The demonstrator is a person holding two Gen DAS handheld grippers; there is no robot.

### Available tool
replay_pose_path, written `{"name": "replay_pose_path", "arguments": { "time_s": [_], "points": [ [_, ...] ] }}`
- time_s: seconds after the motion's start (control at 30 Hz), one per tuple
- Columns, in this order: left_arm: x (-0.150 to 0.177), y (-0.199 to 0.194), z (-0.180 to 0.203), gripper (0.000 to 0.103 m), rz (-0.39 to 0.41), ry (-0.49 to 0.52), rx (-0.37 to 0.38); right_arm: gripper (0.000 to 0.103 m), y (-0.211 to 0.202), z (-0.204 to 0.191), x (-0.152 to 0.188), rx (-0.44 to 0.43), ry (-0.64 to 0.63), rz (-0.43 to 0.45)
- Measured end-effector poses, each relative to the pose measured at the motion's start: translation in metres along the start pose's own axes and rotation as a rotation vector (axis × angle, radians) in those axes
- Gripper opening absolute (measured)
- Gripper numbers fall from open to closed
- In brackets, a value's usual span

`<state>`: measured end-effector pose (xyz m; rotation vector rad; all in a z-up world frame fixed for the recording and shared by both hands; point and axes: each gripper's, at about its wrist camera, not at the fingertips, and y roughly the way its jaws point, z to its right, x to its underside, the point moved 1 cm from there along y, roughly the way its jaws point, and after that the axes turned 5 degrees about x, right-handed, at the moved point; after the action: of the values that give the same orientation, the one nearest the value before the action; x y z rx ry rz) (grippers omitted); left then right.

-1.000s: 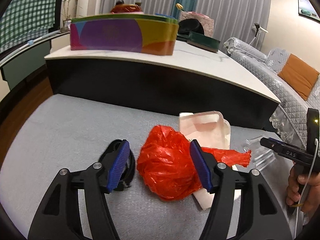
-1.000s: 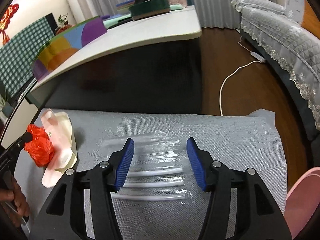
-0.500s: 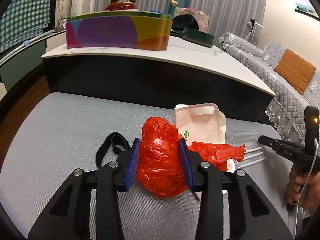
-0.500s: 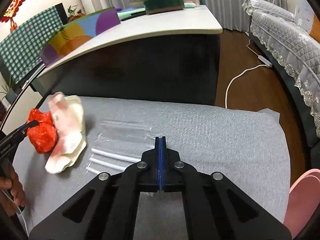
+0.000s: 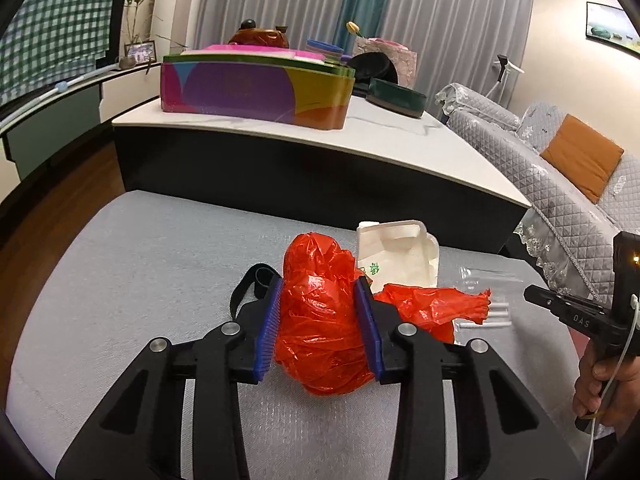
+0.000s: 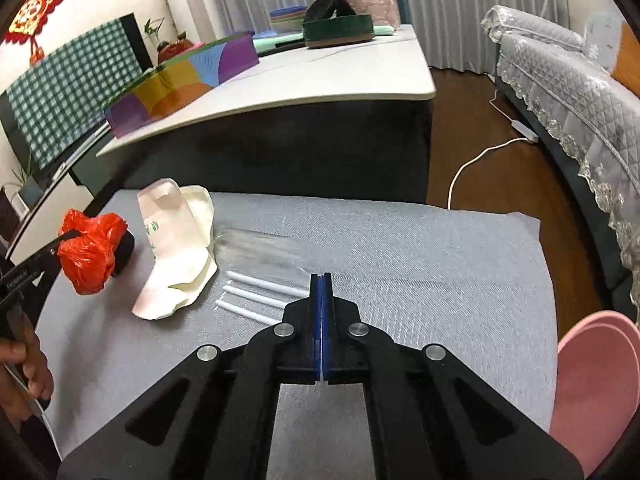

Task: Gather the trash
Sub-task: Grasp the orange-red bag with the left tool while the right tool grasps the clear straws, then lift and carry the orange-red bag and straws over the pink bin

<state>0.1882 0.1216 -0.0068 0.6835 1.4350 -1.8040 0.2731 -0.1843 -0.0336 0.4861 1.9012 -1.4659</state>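
Bright even indoor light, soft shadows, fisheye-curved edges, dark corners

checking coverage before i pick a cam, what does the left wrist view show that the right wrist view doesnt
Left wrist only: the left gripper jaws clamped on the red plastic bag, and an orange cushion.
Right wrist only: the shut right gripper, a pink bin, a white cable.
Both: bag, cream carrier bag, white straws, colourful box.

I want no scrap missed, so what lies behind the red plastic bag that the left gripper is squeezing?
Behind the red plastic bag lies a crumpled cream bag with green print, its near edge hidden by the red one. A black strap loops out to its left. The bag's contents are hidden.
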Motion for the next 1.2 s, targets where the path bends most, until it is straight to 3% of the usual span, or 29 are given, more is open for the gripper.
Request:
{"name": "replay_pose_path", "arguments": {
  "time_s": [0.5, 1.2],
  "points": [
    [-0.006, -0.033, 0.021, 0.036, 0.059, 0.027, 0.061, 0.0, -0.099, -0.012, 0.003, 0.026, -0.018, 0.141],
    [0.026, -0.068, 0.107, 0.036, 0.076, 0.19, 0.15, 0.0, -0.211, 0.026, 0.036, 0.109, 0.032, 0.289]
  ]
}}
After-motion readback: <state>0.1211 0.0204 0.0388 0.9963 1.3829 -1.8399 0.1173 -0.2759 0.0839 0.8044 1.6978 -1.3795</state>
